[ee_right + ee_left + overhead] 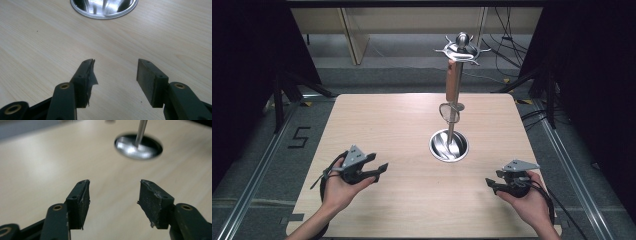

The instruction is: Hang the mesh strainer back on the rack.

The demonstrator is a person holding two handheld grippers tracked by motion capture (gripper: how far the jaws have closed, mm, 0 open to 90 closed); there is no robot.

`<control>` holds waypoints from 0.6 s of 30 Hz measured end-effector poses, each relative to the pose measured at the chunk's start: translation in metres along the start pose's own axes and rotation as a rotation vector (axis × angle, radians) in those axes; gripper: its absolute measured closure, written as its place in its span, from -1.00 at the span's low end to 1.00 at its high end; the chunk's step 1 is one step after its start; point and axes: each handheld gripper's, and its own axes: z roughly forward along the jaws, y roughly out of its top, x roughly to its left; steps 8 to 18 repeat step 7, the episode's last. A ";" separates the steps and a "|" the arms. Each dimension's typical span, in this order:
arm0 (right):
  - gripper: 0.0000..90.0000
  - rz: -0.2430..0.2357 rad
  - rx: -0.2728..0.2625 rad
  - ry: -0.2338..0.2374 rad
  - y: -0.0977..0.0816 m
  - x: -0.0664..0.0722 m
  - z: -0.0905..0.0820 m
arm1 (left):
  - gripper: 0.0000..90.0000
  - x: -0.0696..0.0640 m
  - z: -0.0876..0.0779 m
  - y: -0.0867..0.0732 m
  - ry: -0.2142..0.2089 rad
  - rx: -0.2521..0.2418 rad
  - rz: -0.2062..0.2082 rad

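A: Item one, utensil stand [456, 90]?
B: Upright on the counter [377, 120], far centre, one utensil [452, 85] hung on it.
A: Jaws?
B: My left gripper [379, 167] and right gripper [492, 183]: both wide, empty, resting near me. Hanging looks done; next, likely nothing but withdrawal.

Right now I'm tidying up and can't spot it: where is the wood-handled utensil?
In the high view the wood-handled utensil hangs from the metal rack, right of centre on the table, above the round steel base.
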 end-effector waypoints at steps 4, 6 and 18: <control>0.08 -0.025 -0.004 0.001 0.001 -0.001 0.001 | -0.07 0.012 -0.009 -0.021 -0.019 0.077 -0.049; 0.07 -0.020 0.001 0.004 0.000 0.000 0.002 | -0.07 0.012 -0.010 -0.019 -0.022 0.068 -0.085; 0.07 -0.012 0.012 0.005 0.000 0.000 0.003 | -0.08 0.012 -0.009 -0.017 -0.022 0.057 -0.087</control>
